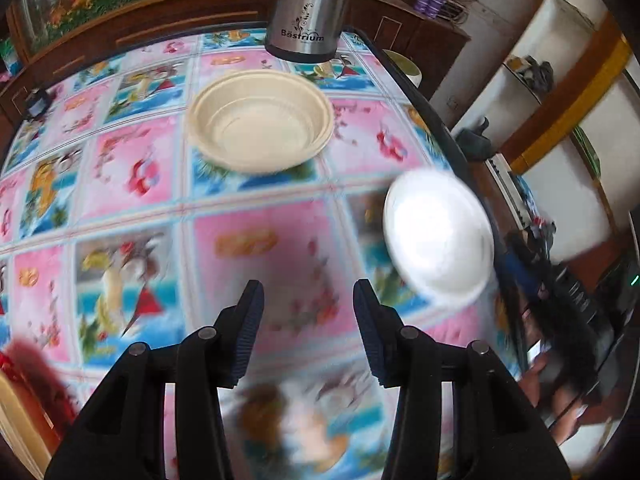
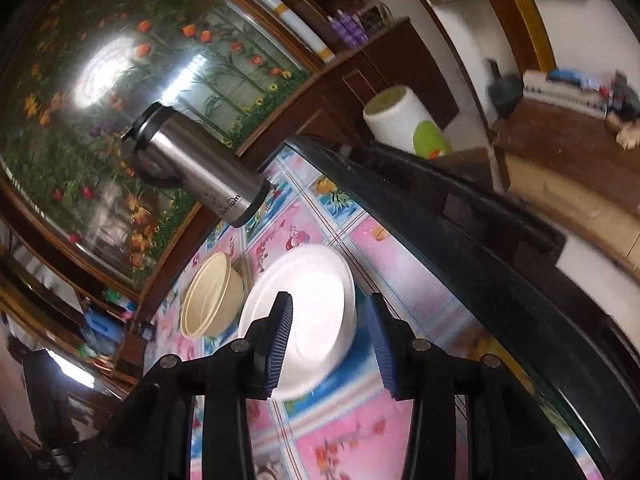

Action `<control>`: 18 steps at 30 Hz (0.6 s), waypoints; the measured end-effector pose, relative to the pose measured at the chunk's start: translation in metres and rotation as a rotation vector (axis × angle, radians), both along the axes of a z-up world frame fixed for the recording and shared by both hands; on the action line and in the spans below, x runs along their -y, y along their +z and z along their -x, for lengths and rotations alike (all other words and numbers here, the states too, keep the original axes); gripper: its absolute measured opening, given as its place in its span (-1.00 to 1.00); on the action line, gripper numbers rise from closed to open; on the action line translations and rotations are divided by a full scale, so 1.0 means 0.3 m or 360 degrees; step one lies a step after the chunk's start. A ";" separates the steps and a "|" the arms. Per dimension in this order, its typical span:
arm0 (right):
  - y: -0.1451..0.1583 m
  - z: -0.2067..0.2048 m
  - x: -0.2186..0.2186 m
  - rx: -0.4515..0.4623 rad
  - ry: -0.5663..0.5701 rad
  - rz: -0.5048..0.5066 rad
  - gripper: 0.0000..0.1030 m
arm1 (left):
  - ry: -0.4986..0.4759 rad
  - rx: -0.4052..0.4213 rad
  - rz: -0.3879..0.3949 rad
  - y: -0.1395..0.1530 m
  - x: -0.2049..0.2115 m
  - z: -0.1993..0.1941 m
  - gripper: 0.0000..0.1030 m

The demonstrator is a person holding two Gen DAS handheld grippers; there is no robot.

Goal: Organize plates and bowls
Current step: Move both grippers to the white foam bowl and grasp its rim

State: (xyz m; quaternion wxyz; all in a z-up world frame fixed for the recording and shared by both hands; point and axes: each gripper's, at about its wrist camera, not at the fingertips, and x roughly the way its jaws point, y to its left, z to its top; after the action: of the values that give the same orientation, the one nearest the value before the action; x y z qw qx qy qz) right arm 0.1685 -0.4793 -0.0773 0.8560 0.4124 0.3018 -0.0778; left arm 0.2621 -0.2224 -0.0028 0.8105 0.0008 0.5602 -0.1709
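A beige bowl (image 1: 261, 120) sits upright on the patterned tablecloth, far centre in the left wrist view. A white bowl (image 1: 438, 236) lies near the table's right edge, blurred. My left gripper (image 1: 308, 304) is open and empty above the cloth, short of both bowls. In the right wrist view the white bowl (image 2: 308, 312) lies just in front of my right gripper (image 2: 330, 312), its right rim between the open fingers, with the beige bowl (image 2: 210, 296) beside it on the left. The right gripper is open, holding nothing.
A steel thermos jug (image 1: 308, 8) stands at the table's far edge, behind the beige bowl; it also shows in the right wrist view (image 2: 196, 164). The table's dark rim (image 2: 460, 240) runs along the right. A red object (image 1: 28, 376) sits at the near left.
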 end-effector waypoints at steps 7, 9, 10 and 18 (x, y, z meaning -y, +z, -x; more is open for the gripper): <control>-0.101 -0.001 0.099 0.0172 -0.0080 -0.0296 -0.27 | 0.0080 -0.0060 0.0051 -0.061 0.105 -0.103 -0.14; -0.086 0.016 0.089 0.0197 -0.0102 -0.0235 -0.27 | 0.0108 -0.0050 0.0094 -0.072 0.123 -0.112 -0.14; -0.096 0.007 0.087 0.0200 -0.0064 -0.0283 -0.27 | 0.0110 -0.0049 0.0082 -0.079 0.132 -0.113 -0.14; -0.125 -0.052 0.038 0.0109 0.0055 -0.0314 -0.27 | 0.0144 -0.0131 0.0129 -0.161 0.176 -0.116 -0.14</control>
State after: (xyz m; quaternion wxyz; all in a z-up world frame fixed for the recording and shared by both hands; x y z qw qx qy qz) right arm 0.1843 -0.4907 -0.1147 0.8222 0.4918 0.2858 -0.0188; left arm 0.2970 -0.2752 -0.0512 0.7930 -0.0645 0.5852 -0.1566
